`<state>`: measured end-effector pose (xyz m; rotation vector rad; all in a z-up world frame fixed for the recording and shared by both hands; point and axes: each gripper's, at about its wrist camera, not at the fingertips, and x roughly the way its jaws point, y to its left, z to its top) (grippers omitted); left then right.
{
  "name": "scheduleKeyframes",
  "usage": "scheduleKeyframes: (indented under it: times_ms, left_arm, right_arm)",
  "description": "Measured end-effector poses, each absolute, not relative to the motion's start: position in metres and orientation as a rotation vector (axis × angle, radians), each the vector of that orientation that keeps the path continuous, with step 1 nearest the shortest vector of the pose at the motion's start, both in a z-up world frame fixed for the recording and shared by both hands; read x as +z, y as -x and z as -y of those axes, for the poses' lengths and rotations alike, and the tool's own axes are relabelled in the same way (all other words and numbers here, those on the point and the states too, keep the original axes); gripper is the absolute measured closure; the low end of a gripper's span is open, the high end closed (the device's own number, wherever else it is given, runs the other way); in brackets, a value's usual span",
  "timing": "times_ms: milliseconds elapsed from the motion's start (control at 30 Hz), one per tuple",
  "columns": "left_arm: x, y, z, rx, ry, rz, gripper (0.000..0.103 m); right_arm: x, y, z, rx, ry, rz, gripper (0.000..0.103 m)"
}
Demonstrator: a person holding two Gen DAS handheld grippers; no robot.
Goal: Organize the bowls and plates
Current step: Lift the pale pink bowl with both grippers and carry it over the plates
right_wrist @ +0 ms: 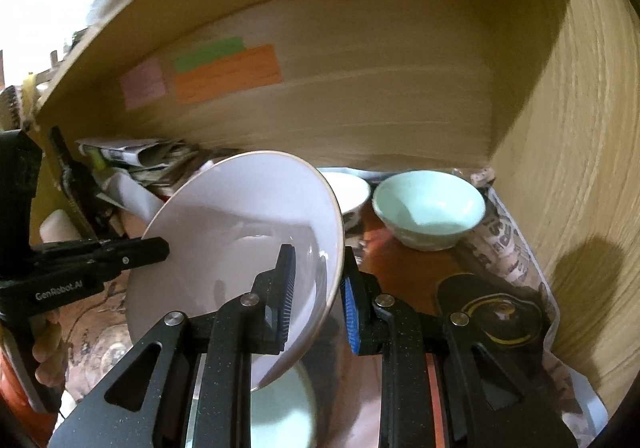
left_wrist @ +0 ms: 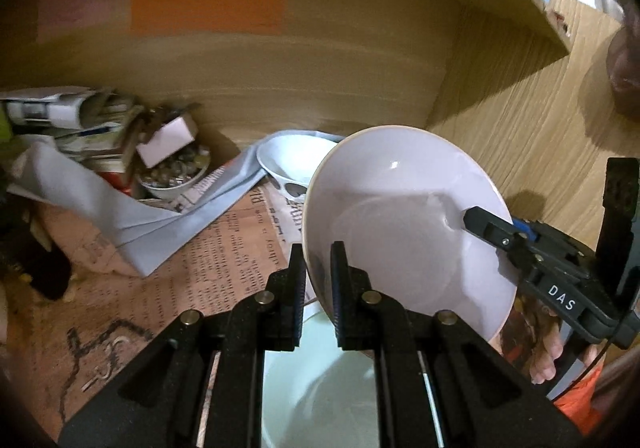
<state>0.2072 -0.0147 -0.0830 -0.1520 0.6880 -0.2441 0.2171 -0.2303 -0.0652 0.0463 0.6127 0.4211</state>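
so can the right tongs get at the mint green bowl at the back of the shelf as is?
Probably not yet. The right tongs are shut on the rim of the pale plate, which the left tongs also grip. The path to the mint green bowl looks open, but the plate must go down first.

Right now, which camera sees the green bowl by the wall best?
The right wrist view: the green bowl stands whole and unblocked beside the wooden wall. In the left wrist view, the big white plate hides that spot.
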Motion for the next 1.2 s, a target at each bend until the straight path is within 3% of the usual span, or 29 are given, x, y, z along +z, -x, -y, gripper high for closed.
scheduleKeyframes:
  times_ms: [1200]
  left_arm:
    - [-0.093,-0.078,-0.094,-0.024,0.261,-0.608,0.093]
  right_arm:
    - [-0.080,-0.161,0.119,0.703,0.012,-0.640,0.083]
